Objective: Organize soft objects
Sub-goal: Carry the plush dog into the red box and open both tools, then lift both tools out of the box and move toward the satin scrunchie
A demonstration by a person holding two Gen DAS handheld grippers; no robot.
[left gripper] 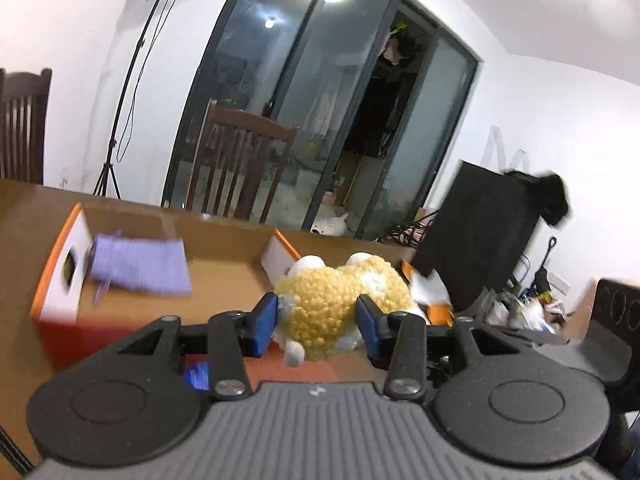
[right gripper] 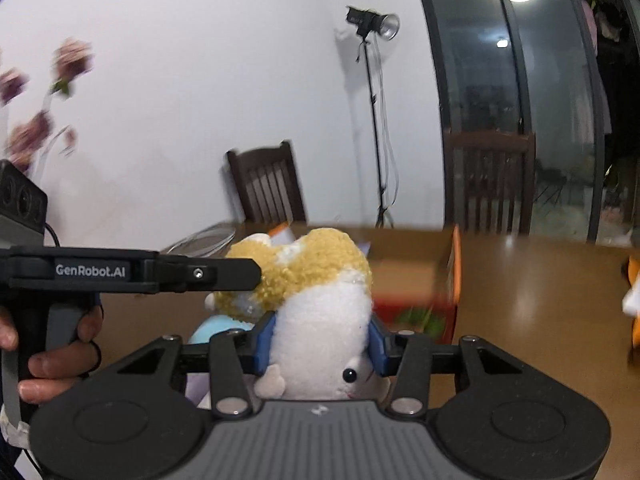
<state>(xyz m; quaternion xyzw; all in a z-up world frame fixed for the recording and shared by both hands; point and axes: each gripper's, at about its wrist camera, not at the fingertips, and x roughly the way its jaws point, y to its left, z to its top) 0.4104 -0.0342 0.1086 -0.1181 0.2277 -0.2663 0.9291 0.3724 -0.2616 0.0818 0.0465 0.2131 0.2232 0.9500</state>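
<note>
At the far left of the left wrist view sat an orange-edged cardboard box (left gripper: 60,276) on the brown table (left gripper: 24,208), flaps open, with a lilac knitted cloth (left gripper: 140,266) draped over its near corner; judging from the task, the box was where soft things were being gathered, which would explain the cloth lying there. Right of it, the left gripper (left gripper: 318,322) pinched the yellow curly body of a plush toy (left gripper: 328,308), its blue pads (left gripper: 264,320) pressing into both flanks so the pile bulged around them. The toy hung clear of the table, in front of the box's right flap.

In the right wrist view, a hand (right gripper: 60,356) at the left edge gripped the handle of the other gripper, whose black finger reached across and met the toy's yellow part. Further right, the right gripper (right gripper: 320,344) clamped the white head end of the same plush toy (right gripper: 320,332), pads sunk into the fabric, a black eye showing just below. Two grips on one limp toy probably kept it from folding or swinging while it was carried. Behind and to the right stood the box (right gripper: 412,276), blurred, something green inside.
</note>
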